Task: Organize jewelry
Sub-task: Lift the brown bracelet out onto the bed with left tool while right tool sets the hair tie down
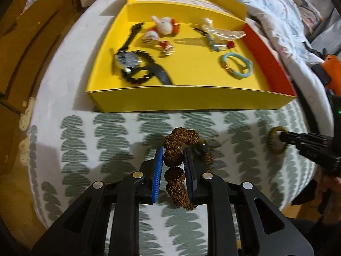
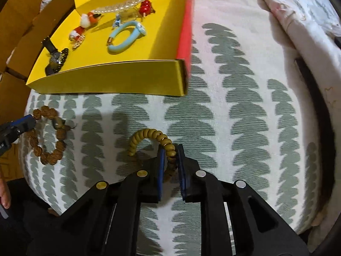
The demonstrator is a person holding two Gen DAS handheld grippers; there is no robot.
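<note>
My left gripper [image 1: 173, 151] is shut on a brown knobbly bead bracelet [image 1: 181, 140] that lies on the patterned cloth in front of the yellow box [image 1: 191, 97]; it also shows in the right wrist view [image 2: 48, 136]. My right gripper [image 2: 170, 149] is shut on an olive bead bracelet [image 2: 149, 136], also low over the cloth; that bracelet shows at the right of the left wrist view [image 1: 276, 140]. The yellow box [image 2: 106, 81] holds a watch [image 1: 127, 60], a black bead bracelet [image 1: 147, 74], a turquoise bangle [image 1: 236, 66], a pearl string [image 1: 221, 33] and red-and-white charms [image 1: 166, 26].
The box has a red right wall [image 1: 268, 57] and an open lid at the back [image 1: 181, 0]. A rumpled quilt [image 1: 277, 17] lies at the far right. Wooden floor [image 1: 25, 49] lies to the left. The cloth [image 2: 234, 106] has a grey-green leaf pattern.
</note>
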